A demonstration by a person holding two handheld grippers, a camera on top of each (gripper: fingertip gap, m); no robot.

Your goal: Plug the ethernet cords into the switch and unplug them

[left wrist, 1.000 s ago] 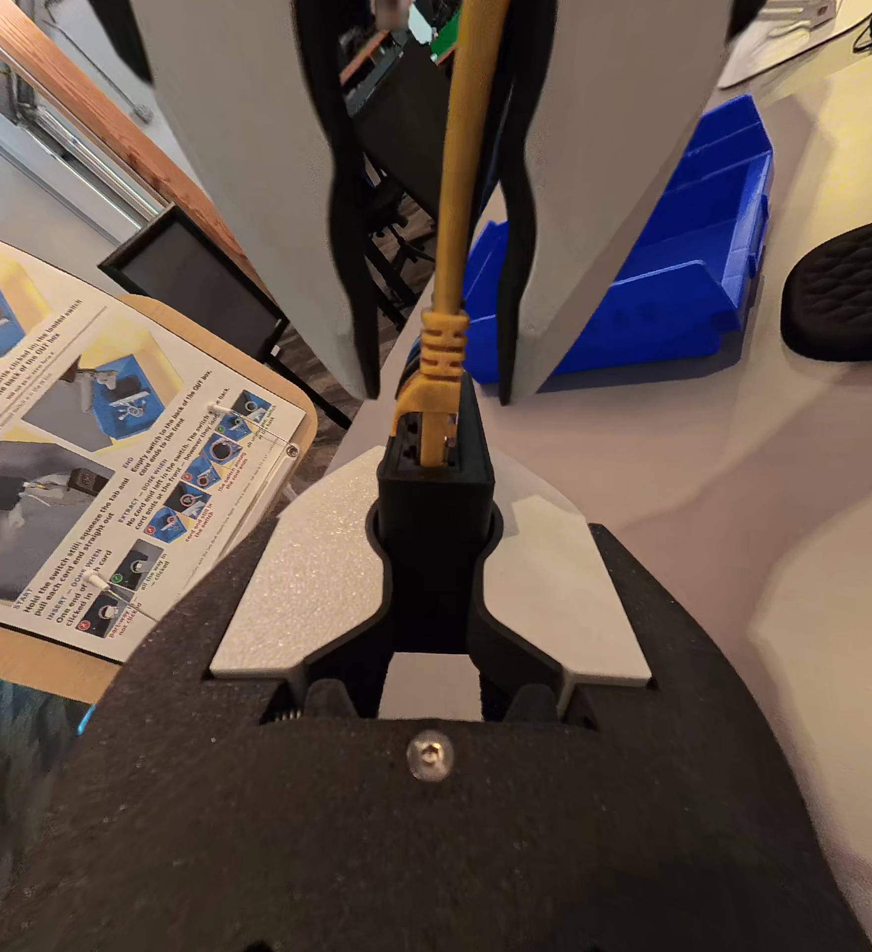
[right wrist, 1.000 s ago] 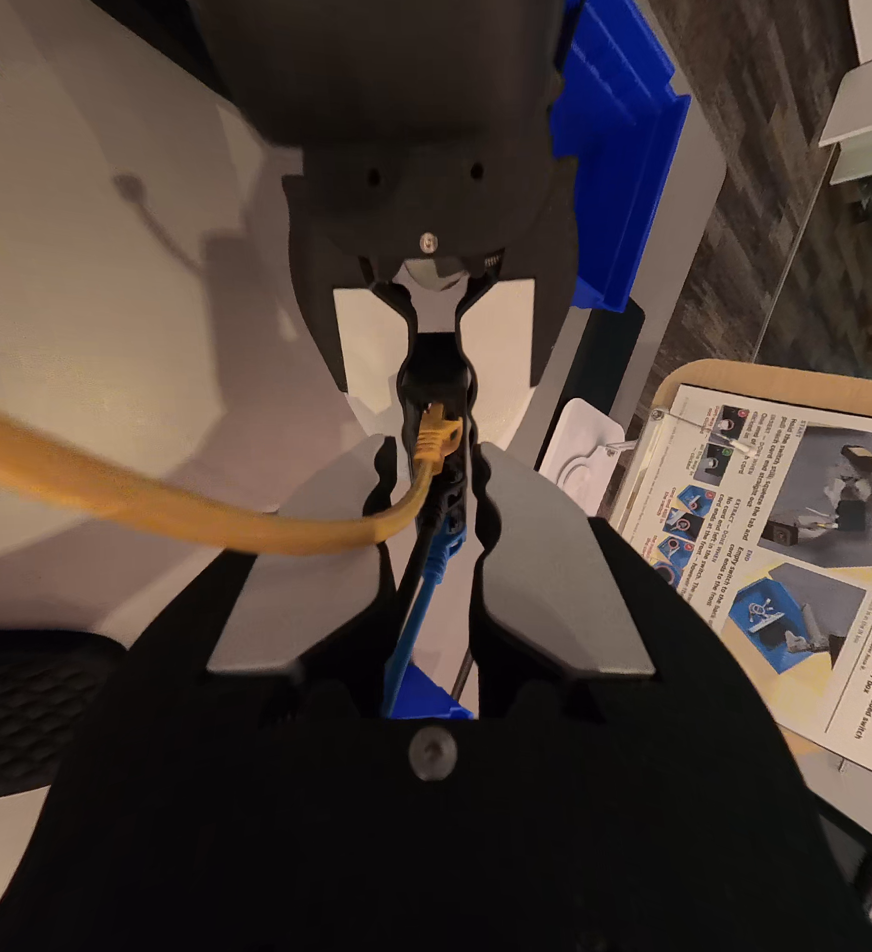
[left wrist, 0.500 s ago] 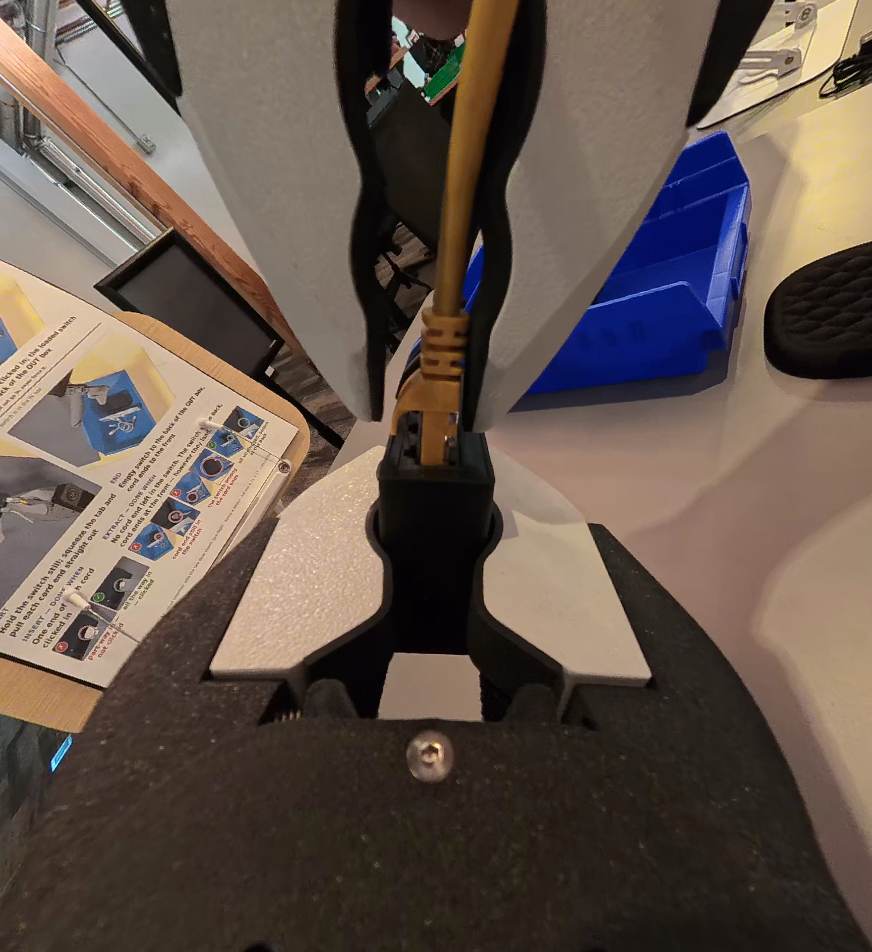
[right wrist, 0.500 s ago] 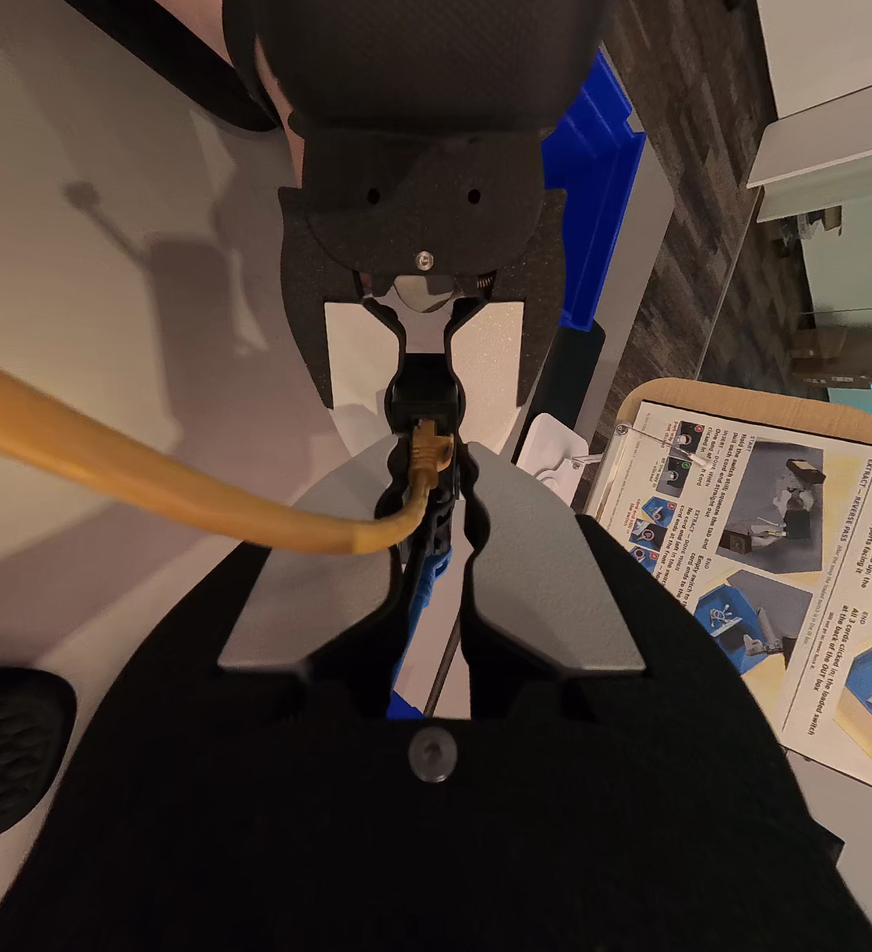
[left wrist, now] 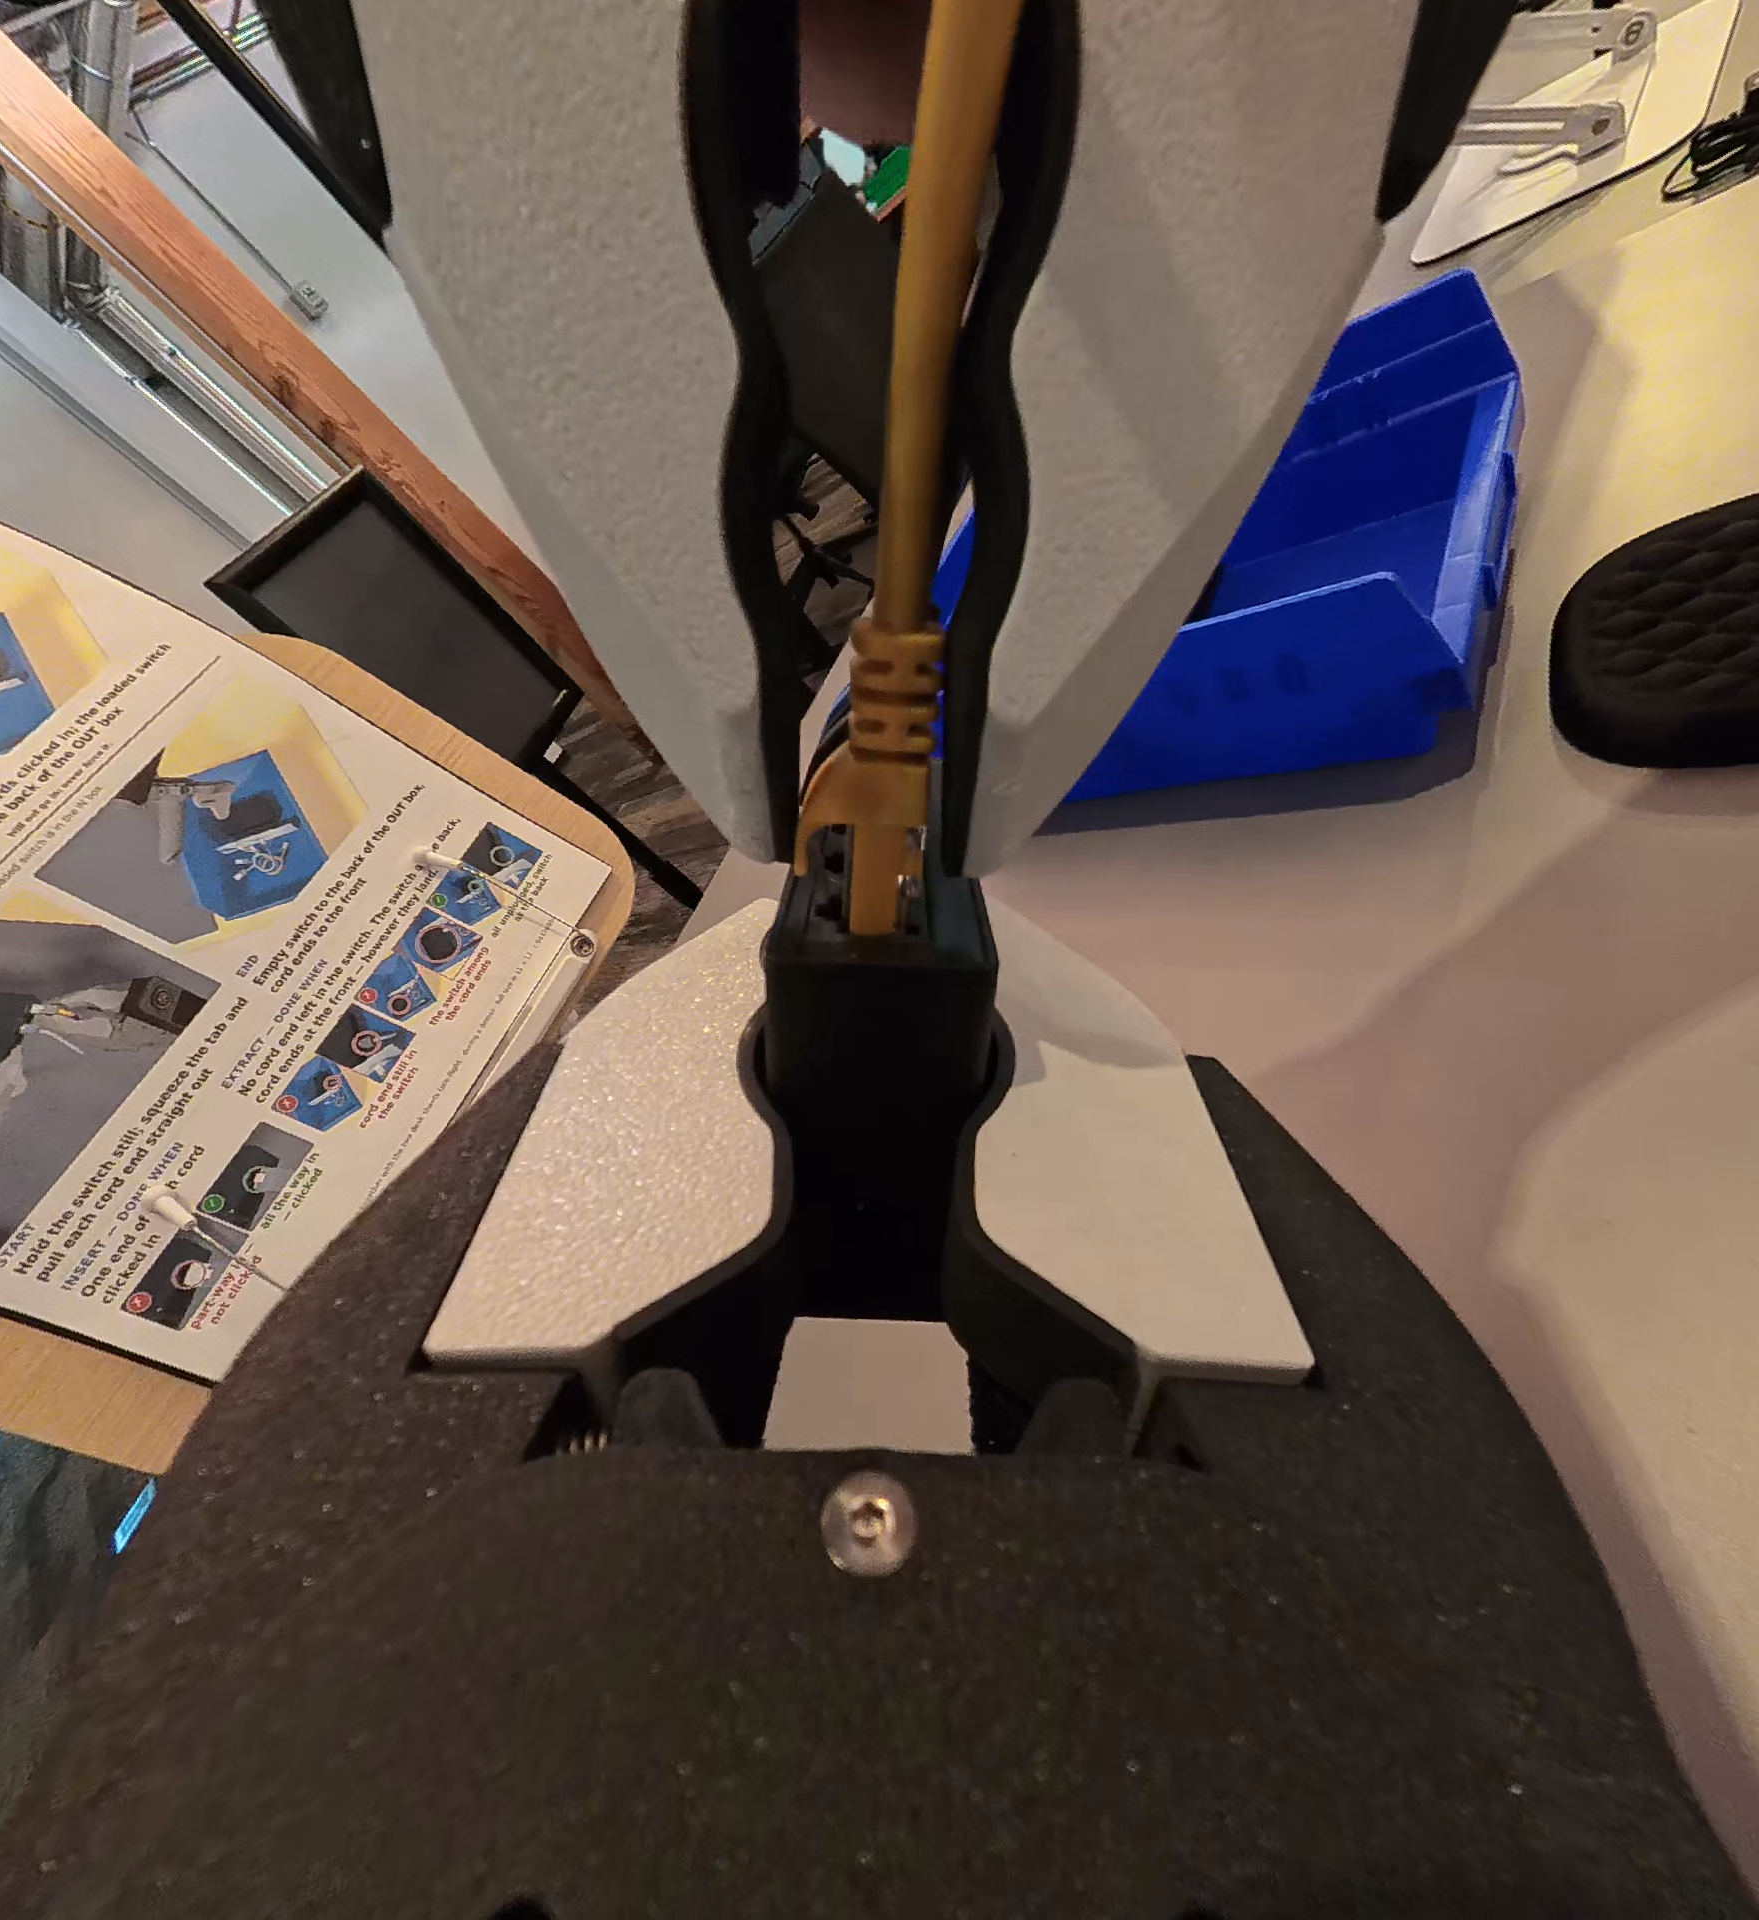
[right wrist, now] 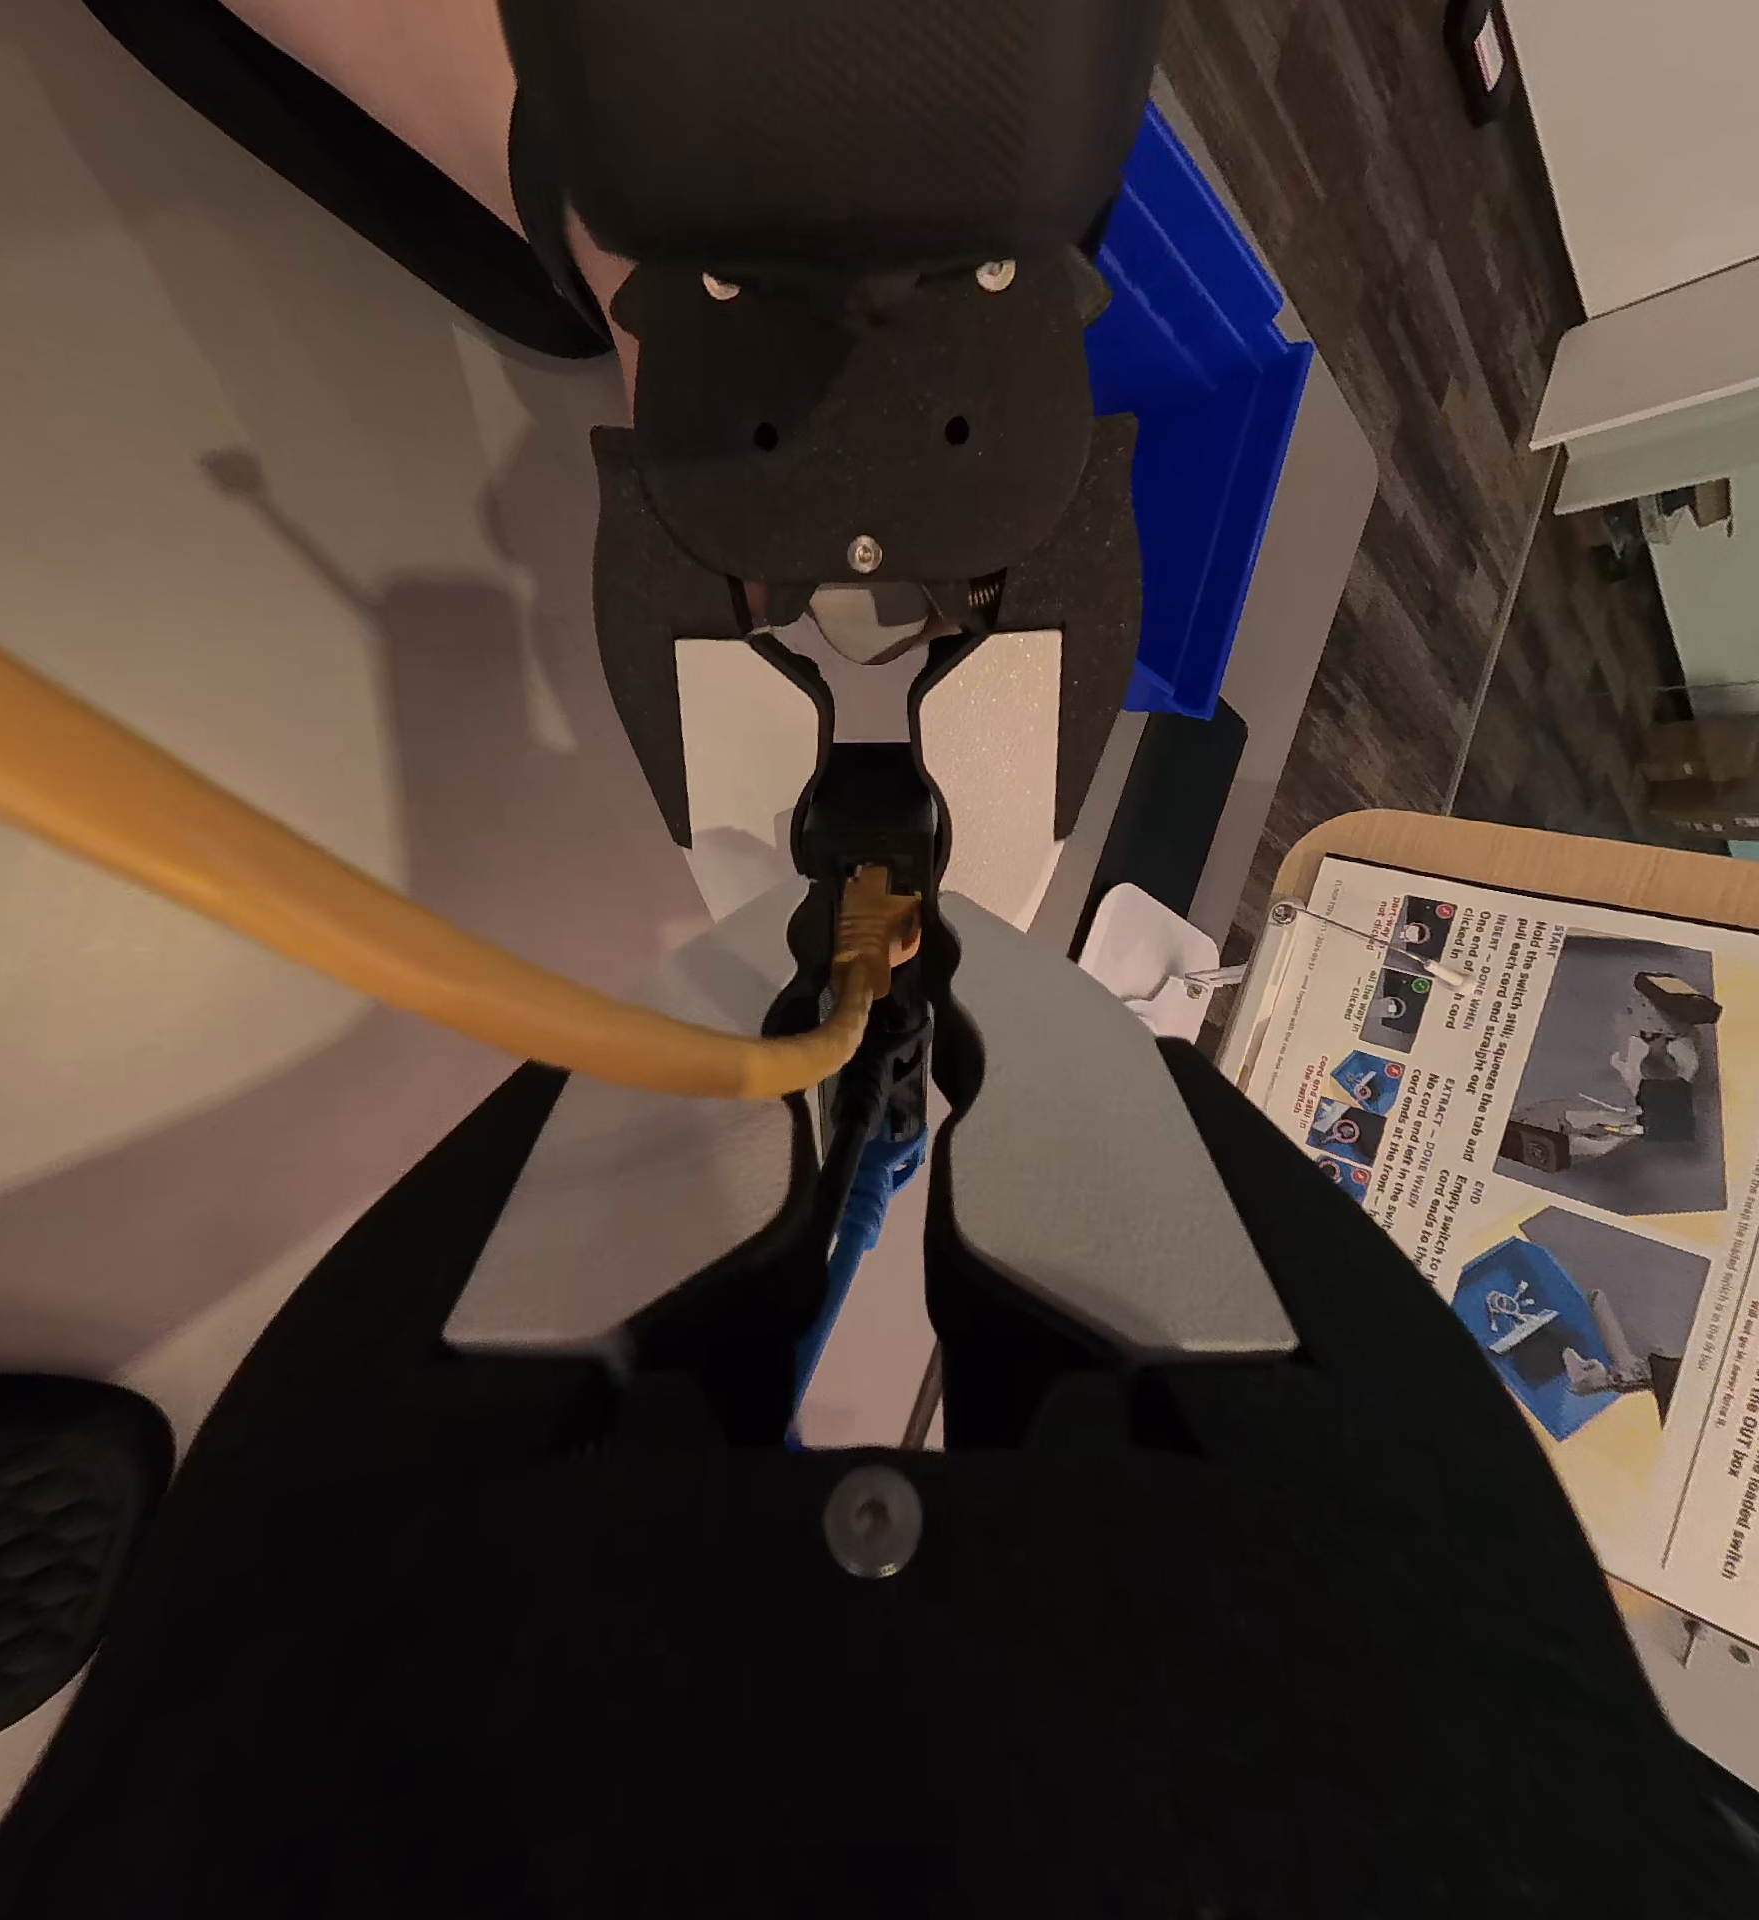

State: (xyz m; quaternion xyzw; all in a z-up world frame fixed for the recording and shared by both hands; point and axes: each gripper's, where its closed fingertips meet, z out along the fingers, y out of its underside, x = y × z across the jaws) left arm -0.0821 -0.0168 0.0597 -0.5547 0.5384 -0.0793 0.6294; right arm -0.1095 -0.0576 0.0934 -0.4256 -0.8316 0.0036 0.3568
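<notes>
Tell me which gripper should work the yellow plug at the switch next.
Right. The right gripper is shut on the yellow plug at the port; the left gripper is shut on the switch, steadying it.

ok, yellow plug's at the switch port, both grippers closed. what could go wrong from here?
1. The right gripper pinches the yellow plug at its boot; whether its tab is pressed is unclear, so pulling could strain the port.
2. The left gripper holds the switch by its narrow body; it could twist or slip.
3. The yellow cord bends sharply behind the plug and could kink.
</notes>
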